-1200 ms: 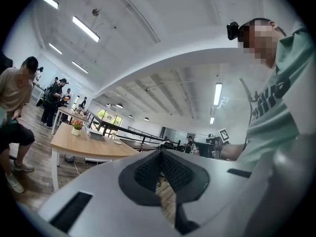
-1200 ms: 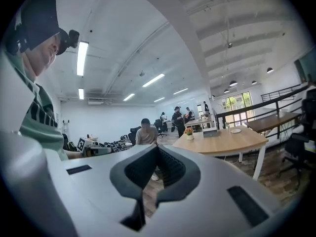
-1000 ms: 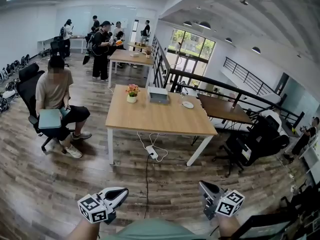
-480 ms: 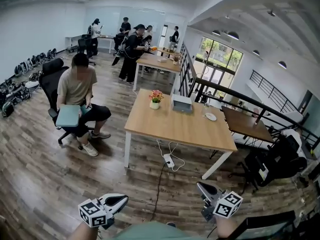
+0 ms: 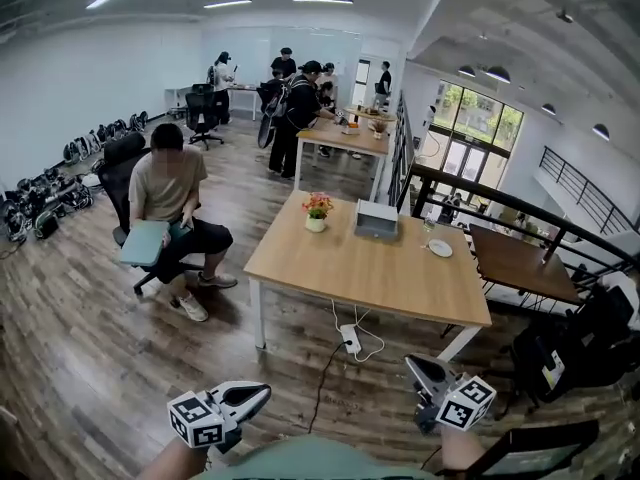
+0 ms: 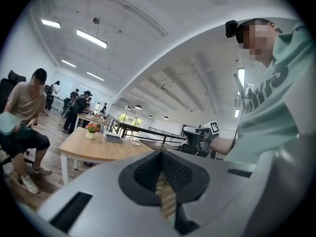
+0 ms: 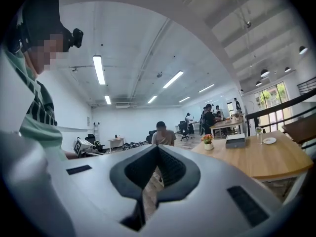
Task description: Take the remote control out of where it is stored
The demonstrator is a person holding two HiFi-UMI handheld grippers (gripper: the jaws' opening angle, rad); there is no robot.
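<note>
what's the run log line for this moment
stage: away from table | left gripper: shut, empty | right gripper: shut, empty | wooden table: ahead, untouched | grey box: on table | remote control: not visible

A rectangular pale-wood table [image 5: 380, 278] stands on white legs. At its eleven o'clock corner is a white pot of pink and orange flowers [image 5: 317, 211]. The wood-plank floor [image 5: 90, 358] is streaky brown. At seven and five o'clock, the pale grey left gripper [image 5: 262, 391] and right gripper [image 5: 412, 363] carry cubes with black-and-white square markers.
</note>
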